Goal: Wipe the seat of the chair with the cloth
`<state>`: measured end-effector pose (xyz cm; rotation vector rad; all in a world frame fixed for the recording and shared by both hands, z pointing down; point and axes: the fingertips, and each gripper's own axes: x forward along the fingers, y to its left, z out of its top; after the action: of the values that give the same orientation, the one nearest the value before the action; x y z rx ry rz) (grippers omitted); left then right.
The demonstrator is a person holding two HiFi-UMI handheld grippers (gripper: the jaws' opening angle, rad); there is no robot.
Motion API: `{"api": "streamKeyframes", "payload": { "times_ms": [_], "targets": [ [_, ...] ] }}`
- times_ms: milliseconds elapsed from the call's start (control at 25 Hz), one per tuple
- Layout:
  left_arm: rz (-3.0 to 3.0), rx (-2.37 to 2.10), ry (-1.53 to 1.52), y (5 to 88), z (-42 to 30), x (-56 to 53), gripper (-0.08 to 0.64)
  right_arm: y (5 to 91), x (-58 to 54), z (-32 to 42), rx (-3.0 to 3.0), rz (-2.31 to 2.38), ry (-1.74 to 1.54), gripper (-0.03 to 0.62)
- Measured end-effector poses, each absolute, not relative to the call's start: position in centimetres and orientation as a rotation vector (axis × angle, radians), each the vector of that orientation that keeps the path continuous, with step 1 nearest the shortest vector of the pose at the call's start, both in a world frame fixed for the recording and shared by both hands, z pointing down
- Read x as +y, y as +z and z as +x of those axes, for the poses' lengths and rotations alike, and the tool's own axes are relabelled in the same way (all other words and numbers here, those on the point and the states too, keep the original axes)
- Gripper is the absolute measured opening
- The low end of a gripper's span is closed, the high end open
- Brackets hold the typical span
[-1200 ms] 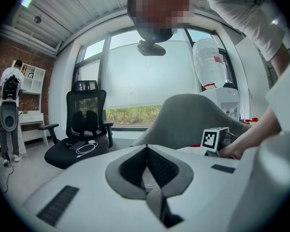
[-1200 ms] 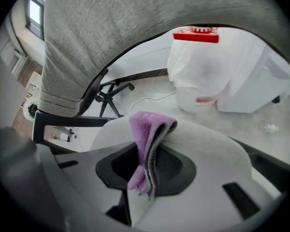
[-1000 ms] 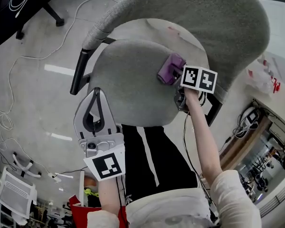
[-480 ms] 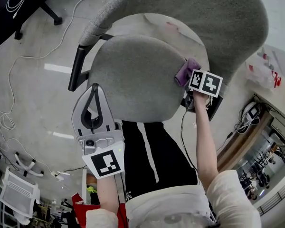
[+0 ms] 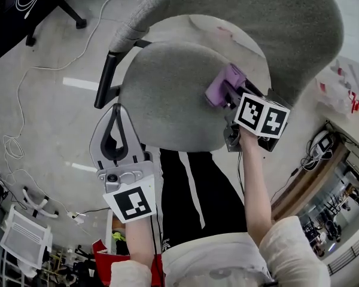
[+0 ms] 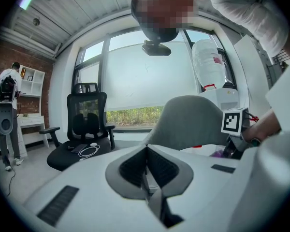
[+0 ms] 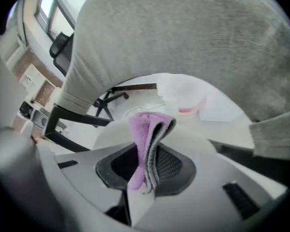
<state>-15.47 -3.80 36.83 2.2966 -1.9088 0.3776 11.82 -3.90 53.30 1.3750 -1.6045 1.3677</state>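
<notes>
A grey office chair stands below me, its round seat point(image 5: 167, 94) under a curved grey backrest point(image 5: 257, 23). My right gripper point(image 5: 222, 91) is shut on a folded purple cloth point(image 5: 218, 87) at the seat's right side; the cloth point(image 7: 146, 144) sticks up between the jaws, with the backrest point(image 7: 193, 42) filling the right gripper view. My left gripper point(image 5: 115, 137) hangs shut and empty off the seat's front left edge. In the left gripper view the jaws point(image 6: 146, 166) meet on nothing, and the chair's backrest point(image 6: 188, 122) is ahead.
A black armrest point(image 5: 106, 82) juts from the chair's left. White cables point(image 5: 12, 142) trail over the grey floor. A black office chair point(image 6: 84, 129) carrying a cable and a phone stands by the window, and a person point(image 6: 7, 115) stands far left. A person's dark trousers point(image 5: 191, 196) are below the seat.
My right gripper and the cloth slid right toward the seat's right edge, then came back a little to the left and nearer me. The left gripper has hardly moved.
</notes>
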Motion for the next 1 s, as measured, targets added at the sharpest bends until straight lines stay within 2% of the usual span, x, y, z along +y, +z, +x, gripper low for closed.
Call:
{"api": "streamKeyframes", "payload": {
  "times_ms": [240,440,760,1000],
  "targets": [
    [2.259,-1.979,0.362,36.0,-17.3,-3.7,0.012,53.8,-4.2,-4.7,-1.840,1.029,1.607,0.094],
    [2.225,-2.012,0.379,36.7,-18.2,-3.0,0.012,56.8,-2.8,-12.7,-1.835,0.834,1.656,0.094],
    [2.183,-2.014,0.387,37.9,-18.7,-1.8,0.012,59.7,-2.1,-14.0,-1.754,0.844,1.717,0.094],
    [2.190,-2.010,0.378,37.9,-18.5,-2.1,0.012,59.6,-1.4,-10.9,-1.734,0.890,1.683,0.094]
  ]
}}
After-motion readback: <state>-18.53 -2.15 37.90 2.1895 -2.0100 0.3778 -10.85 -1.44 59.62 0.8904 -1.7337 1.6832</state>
